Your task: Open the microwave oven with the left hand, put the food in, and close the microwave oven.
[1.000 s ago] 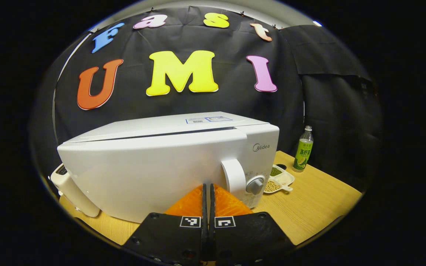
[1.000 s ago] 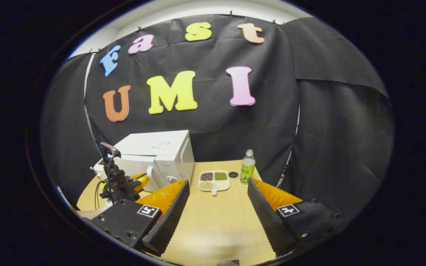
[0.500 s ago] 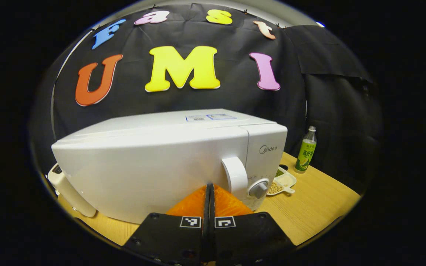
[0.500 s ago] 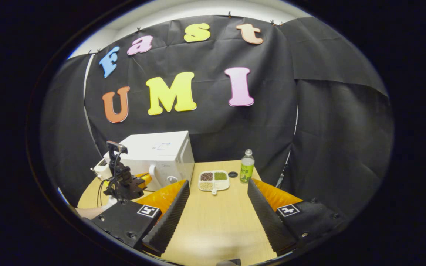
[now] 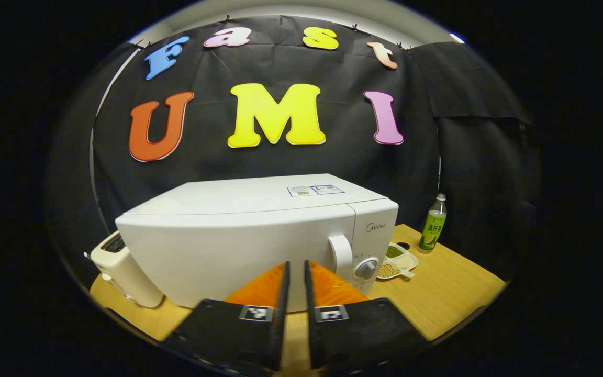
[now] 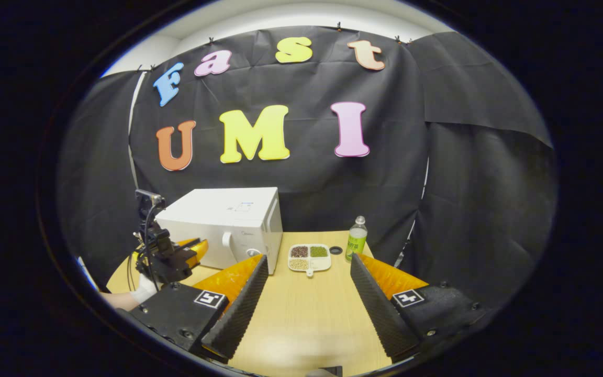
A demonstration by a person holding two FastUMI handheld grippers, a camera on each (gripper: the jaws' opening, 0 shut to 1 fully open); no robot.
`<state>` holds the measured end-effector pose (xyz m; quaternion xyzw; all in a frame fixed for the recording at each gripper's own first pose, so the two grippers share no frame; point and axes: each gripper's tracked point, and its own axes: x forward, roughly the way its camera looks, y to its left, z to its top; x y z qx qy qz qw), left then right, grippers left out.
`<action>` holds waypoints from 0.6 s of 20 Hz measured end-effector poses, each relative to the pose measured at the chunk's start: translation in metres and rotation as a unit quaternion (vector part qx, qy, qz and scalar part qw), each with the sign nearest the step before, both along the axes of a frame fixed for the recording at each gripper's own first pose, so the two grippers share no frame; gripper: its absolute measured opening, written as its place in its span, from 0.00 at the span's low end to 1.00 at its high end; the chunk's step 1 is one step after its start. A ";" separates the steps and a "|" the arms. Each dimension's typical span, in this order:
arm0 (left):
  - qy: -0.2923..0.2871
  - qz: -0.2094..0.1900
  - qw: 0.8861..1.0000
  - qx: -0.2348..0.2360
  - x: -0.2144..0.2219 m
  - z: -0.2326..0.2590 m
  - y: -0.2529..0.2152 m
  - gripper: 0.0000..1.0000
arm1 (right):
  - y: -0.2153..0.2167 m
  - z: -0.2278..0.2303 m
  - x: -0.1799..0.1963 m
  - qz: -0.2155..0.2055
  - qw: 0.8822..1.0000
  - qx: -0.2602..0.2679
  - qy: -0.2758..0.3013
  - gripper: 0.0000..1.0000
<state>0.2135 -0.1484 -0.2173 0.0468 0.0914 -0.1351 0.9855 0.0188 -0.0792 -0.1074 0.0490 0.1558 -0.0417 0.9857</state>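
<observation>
In the left gripper view, we saw the left hand-held gripper (image 5: 294, 272) low in front of the white microwave oven (image 5: 259, 238), its 2 fingers parted by a narrow gap and holding nothing. The oven's door looked closed, with its handle (image 5: 341, 255) and a round knob (image 5: 366, 268) toward its right end. A white toaster (image 5: 123, 272) stood just beside the oven's left end on the wooden tabletop (image 5: 448, 293). To the right of the oven lay a white divided dish of food (image 5: 397, 259), and beyond it a green bottle (image 5: 432, 225) stood upright. In the right gripper view, we saw the right hand-held gripper (image 6: 306, 283) with its 2 fingers spread wide and empty above the bare tabletop (image 6: 306, 319). Farther off, the divided dish of food (image 6: 309, 257) sat between the microwave oven (image 6: 228, 222) and the bottle (image 6: 356, 240), with a small dark cap (image 6: 335, 250) beside it. The left hand-held gripper (image 6: 197, 250) was near the oven's front, carried by a person's hand (image 6: 142, 288).
</observation>
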 end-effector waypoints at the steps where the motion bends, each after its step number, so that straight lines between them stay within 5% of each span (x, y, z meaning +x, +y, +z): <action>1: -0.007 0.012 1.000 0.013 -0.007 0.006 0.011 0.64 | 0.005 0.000 0.000 0.003 1.000 0.005 -0.002 0.92; 2: -0.012 0.018 0.999 0.024 -0.014 0.010 0.017 0.96 | 0.008 -0.001 -0.002 0.007 1.000 0.007 0.000 0.92; 3: -0.012 0.017 0.999 0.027 -0.024 0.012 0.016 0.94 | 0.011 -0.001 -0.003 0.011 1.000 0.007 -0.002 1.00; 5: -0.012 0.011 1.000 0.015 -0.046 0.023 0.015 0.95 | 0.014 0.003 -0.009 0.012 1.000 0.001 -0.010 1.00; 6: -0.016 0.010 1.000 0.009 -0.059 0.031 0.016 0.95 | 0.016 0.005 -0.012 0.012 1.000 -0.003 -0.015 0.92; 7: -0.020 0.018 1.000 0.005 -0.072 0.042 0.021 0.97 | 0.018 0.007 -0.016 0.011 1.000 -0.008 -0.019 1.00; 8: -0.028 0.028 0.999 0.004 -0.083 0.055 0.028 0.96 | 0.019 0.009 -0.019 0.009 1.000 -0.011 -0.024 0.92; 12: -0.055 0.038 0.998 -0.008 -0.134 0.105 0.055 0.96 | 0.029 0.020 -0.032 0.005 0.999 -0.011 -0.048 1.00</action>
